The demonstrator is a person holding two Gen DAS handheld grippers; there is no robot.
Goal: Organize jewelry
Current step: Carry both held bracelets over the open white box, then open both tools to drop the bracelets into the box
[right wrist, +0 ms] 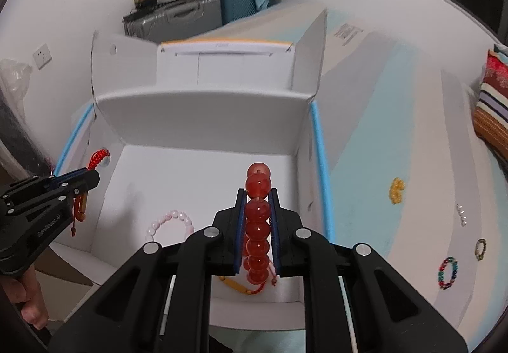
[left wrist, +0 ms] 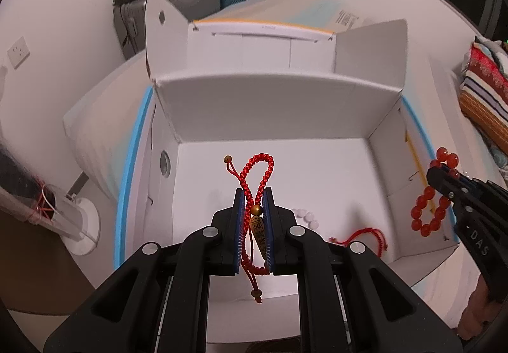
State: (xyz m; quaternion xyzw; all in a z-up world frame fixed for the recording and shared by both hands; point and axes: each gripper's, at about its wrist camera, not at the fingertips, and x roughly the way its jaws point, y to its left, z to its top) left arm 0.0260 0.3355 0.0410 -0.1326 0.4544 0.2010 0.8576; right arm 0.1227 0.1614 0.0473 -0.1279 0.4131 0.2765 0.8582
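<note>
My left gripper (left wrist: 254, 194) is shut on a red braided cord bracelet (left wrist: 257, 169) with a brass bead and charm, held above the open white cardboard box (left wrist: 273, 105). My right gripper (right wrist: 257, 194) is shut on a red bead bracelet (right wrist: 257, 226), held over the box's right half. The right gripper (left wrist: 441, 172) and its beads (left wrist: 427, 210) show at the right edge of the left wrist view; the left gripper (right wrist: 92, 173) shows at the left of the right wrist view. Inside the box lie a pale pink bead bracelet (right wrist: 170, 223), a red cord bracelet (left wrist: 362, 235) and an amber bead string (right wrist: 238, 286).
On the light blue and white surface right of the box lie a yellow bracelet (right wrist: 397, 191), small white pearls (right wrist: 462, 213), a dark green bracelet (right wrist: 481, 249) and a multicoloured bracelet (right wrist: 448, 272). Suitcases (right wrist: 190, 16) stand at the back wall. A striped cushion (right wrist: 492, 111) is at far right.
</note>
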